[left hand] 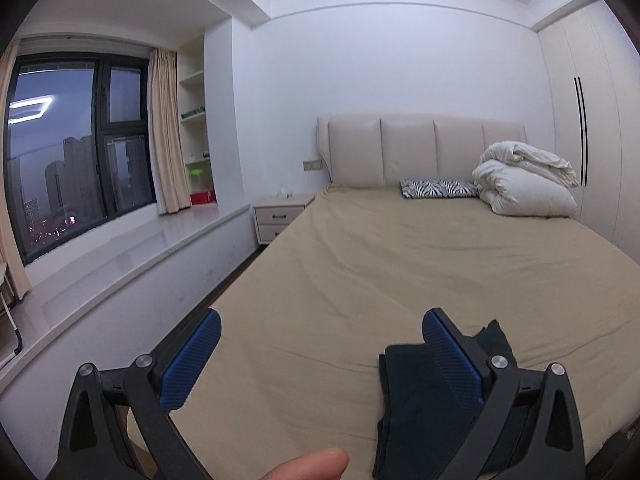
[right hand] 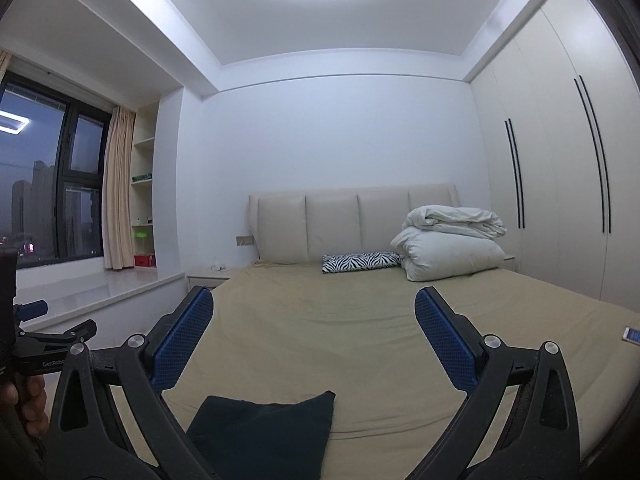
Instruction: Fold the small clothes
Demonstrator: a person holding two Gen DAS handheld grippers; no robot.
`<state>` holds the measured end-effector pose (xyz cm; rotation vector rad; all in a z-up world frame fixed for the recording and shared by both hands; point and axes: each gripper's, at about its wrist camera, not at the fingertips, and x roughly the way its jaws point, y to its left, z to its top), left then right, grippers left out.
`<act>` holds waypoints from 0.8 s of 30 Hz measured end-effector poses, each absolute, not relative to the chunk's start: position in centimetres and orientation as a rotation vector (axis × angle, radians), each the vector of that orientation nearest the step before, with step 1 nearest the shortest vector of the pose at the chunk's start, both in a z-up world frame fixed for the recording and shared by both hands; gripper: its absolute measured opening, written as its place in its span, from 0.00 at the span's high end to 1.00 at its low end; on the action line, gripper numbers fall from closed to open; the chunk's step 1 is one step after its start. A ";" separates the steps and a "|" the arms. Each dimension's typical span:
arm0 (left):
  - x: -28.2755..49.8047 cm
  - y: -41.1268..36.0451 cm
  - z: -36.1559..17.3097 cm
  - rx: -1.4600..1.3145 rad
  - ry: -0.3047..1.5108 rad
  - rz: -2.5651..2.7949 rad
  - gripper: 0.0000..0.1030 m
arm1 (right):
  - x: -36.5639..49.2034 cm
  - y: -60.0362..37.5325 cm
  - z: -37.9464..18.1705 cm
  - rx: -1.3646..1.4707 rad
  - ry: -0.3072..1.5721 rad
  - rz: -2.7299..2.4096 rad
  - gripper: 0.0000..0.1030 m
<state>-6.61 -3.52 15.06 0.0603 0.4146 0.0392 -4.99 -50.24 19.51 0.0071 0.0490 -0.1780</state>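
Folded dark garment [right hand: 264, 428] lying flat at the near edge of the bed [right hand: 360, 320], with left gripper [left hand: 320, 356] and right gripper [right hand: 314, 332] both spread wide and empty above it, apparently released after folding.

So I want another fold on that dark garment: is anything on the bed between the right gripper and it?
Nothing visible. The dark garment lies on bare sheet just below the right gripper, whose jaws stand open and empty. The zebra pillow sits far off by the headboard.

Broad bare bed [right hand: 360, 340] ahead; only the folded dark garment [right hand: 264, 428] near, quilt pile [right hand: 452, 244] and zebra pillow [right hand: 360, 262] far back.
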 end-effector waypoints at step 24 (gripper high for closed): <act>-2.8 -5.8 2.1 0.046 0.939 -0.075 0.00 | 8.1 -50.9 0.9 0.112 0.877 -0.304 0.00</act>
